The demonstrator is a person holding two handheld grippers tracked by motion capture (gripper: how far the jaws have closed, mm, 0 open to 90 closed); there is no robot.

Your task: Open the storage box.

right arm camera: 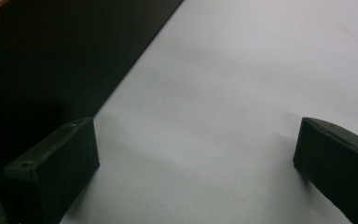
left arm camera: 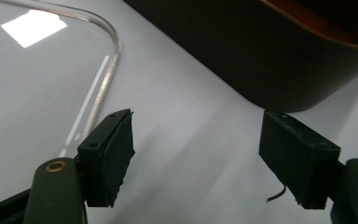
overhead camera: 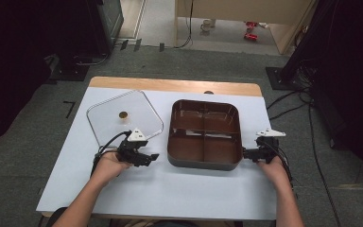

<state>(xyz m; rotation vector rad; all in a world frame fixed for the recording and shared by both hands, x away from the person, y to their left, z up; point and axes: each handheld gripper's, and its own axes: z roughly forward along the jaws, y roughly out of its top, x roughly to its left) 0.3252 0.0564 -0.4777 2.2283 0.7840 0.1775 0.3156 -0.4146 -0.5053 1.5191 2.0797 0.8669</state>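
Left hand-held gripper (overhead camera: pixel 154 156) low over the table (overhead camera: pixel 170 189), between the clear lid (overhead camera: pixel 123 118) and the brown tray (overhead camera: pixel 205 135), jaws spread wide with nothing between them and touching neither. In the left gripper view, bare white table between the two black pads (left arm camera: pixel 116 149), the lid's rounded corner (left arm camera: pixel 107 51) lying flat off to the left, just beyond the left pad, and the tray's dark outer wall (left arm camera: pixel 261 60) rising ahead to the right. Lid flat on the table, left of the tray and apart from it, small round brown knob (overhead camera: pixel 123 115) at its centre. Tray upright and uncovered, four compartments visible inside, near the middle of the table. Right hand-held gripper (overhead camera: pixel 244 153) at the tray's near right corner, pointed at its side; in the right gripper view, jaws also wide apart over bare table, left pad (right arm camera: pixel 60 163) just beside the tray's dark wall (right arm camera: pixel 51 56), contact with it impossible to tell, nothing clamped.
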